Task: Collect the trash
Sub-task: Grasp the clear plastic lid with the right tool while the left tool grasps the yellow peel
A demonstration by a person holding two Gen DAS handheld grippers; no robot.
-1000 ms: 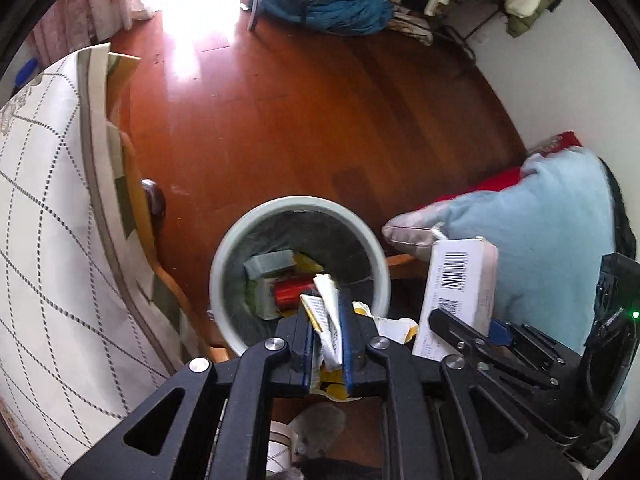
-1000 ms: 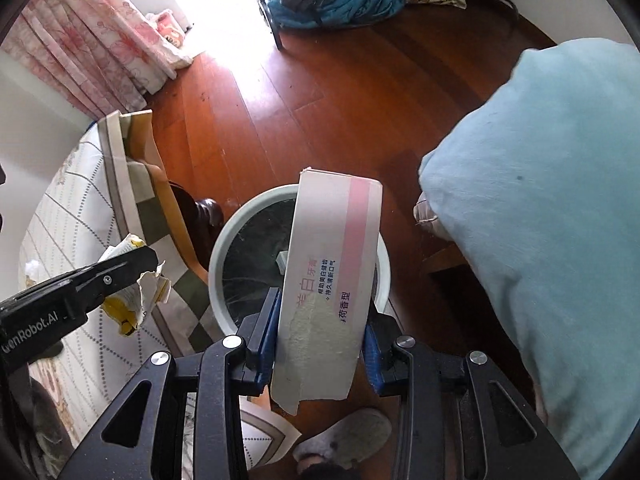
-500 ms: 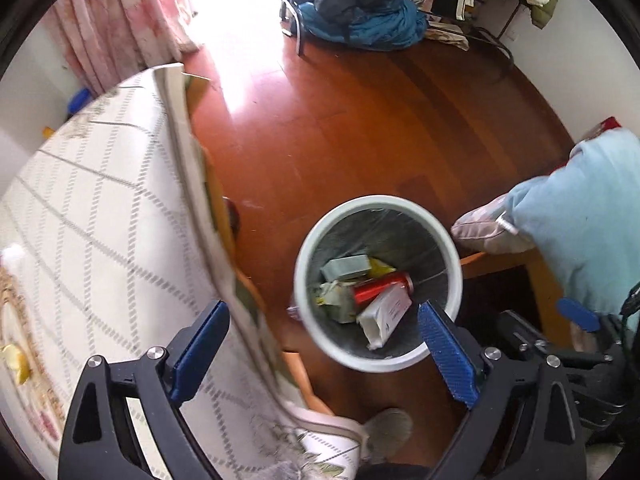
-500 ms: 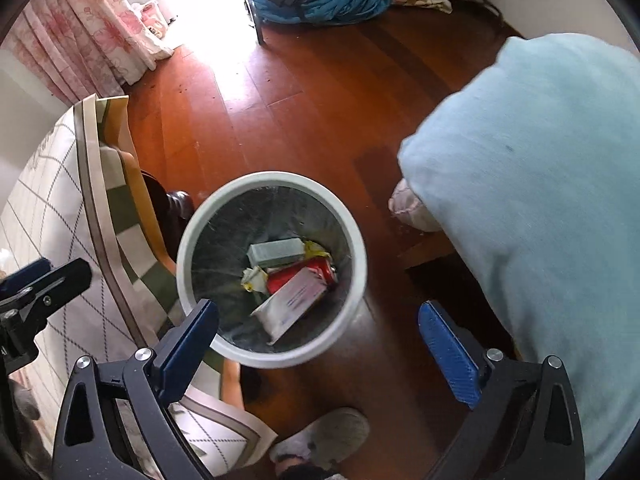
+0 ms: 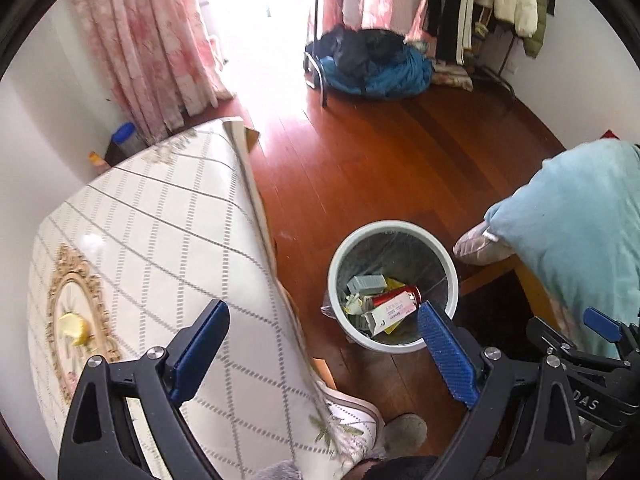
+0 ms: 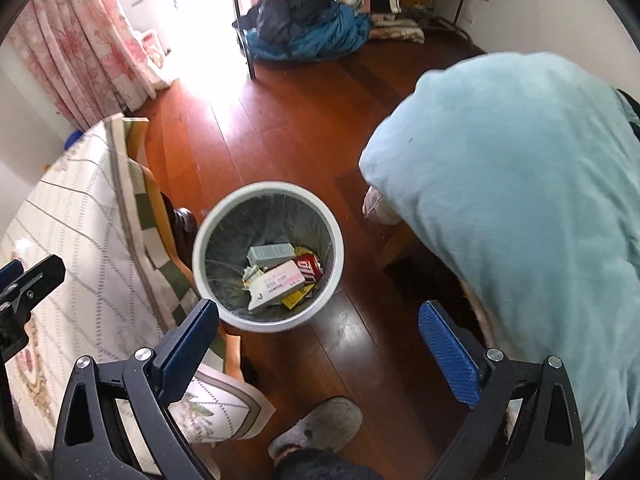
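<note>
A white round trash bin (image 5: 334,264) with a dark liner stands on the wooden floor; it also shows in the right wrist view (image 6: 338,240). Inside lie a white and pink box (image 6: 276,282), a red can (image 6: 310,266), a grey box (image 6: 270,254) and yellow wrappers. My left gripper (image 5: 324,350) is open and empty, raised above the table edge and the bin. My right gripper (image 6: 318,346) is open and empty above the floor just in front of the bin. A yellow scrap (image 5: 74,330) and a white crumpled bit (image 5: 93,243) lie on the table.
A table with a checked cloth (image 5: 160,240) fills the left. A light blue cushion (image 6: 520,200) on a seat is at the right. A pile of clothes (image 5: 372,66) and a rack stand at the far wall. A slippered foot (image 6: 320,428) is below.
Both grippers opened and let go of the wrappers and the white and pink box, which now lie in the bin. Both grippers then rose and pulled back from the bin.
</note>
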